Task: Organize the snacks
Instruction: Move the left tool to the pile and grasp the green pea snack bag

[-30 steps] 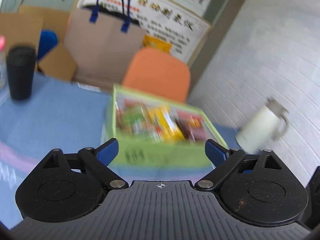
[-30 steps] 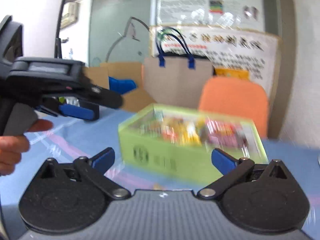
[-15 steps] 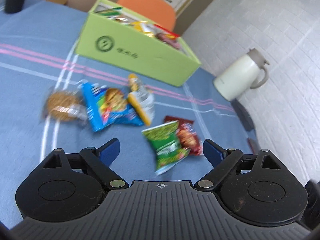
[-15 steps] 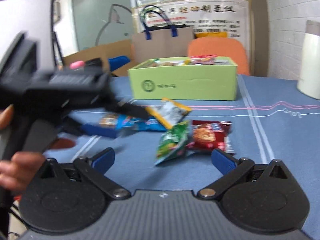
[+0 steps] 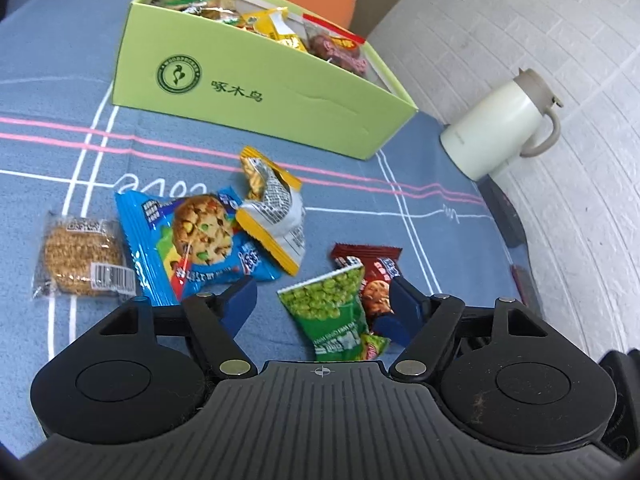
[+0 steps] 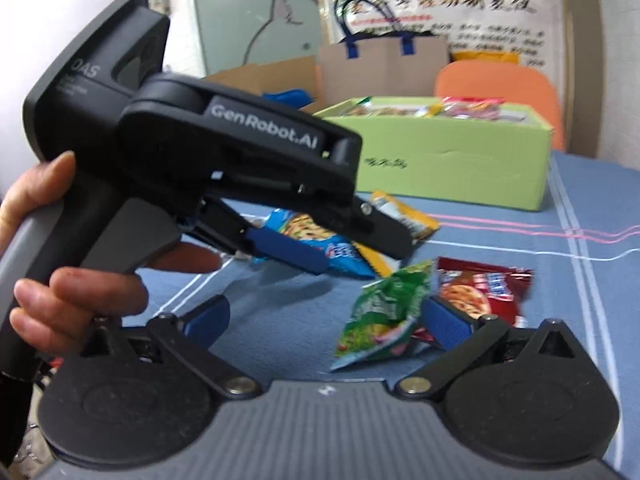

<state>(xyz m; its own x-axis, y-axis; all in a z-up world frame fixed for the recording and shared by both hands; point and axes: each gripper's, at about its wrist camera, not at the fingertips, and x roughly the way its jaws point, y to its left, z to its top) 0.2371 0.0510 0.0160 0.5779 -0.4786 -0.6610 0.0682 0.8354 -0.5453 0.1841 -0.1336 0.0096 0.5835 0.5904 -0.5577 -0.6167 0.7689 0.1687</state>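
A light green box (image 5: pixel 280 92) holding several snack packs stands at the back of the blue tablecloth; it also shows in the right wrist view (image 6: pixel 452 160). Loose snacks lie in front of it: a round cracker pack (image 5: pixel 82 258), a blue cookie pack (image 5: pixel 196 240), a yellow-and-silver pack (image 5: pixel 272 208), a green pea pack (image 5: pixel 332 312) and a dark red cookie pack (image 5: pixel 374 276). My left gripper (image 5: pixel 320 302) is open, low over the green pea pack, which lies between its fingers. My right gripper (image 6: pixel 324 320) is open just in front of the green pea pack (image 6: pixel 384 316), beside the left gripper's body (image 6: pixel 224 152).
A cream jug (image 5: pixel 504 128) stands at the right near the white brick wall. An orange chair (image 6: pixel 496 84), a brown bag with blue handles (image 6: pixel 384 60) and cardboard boxes stand behind the table. The table's right edge runs close to the jug.
Both grippers have dropped and moved closer to the loose snacks. The left gripper's fingers now straddle the green pea pack, and its body fills more of the right wrist view.
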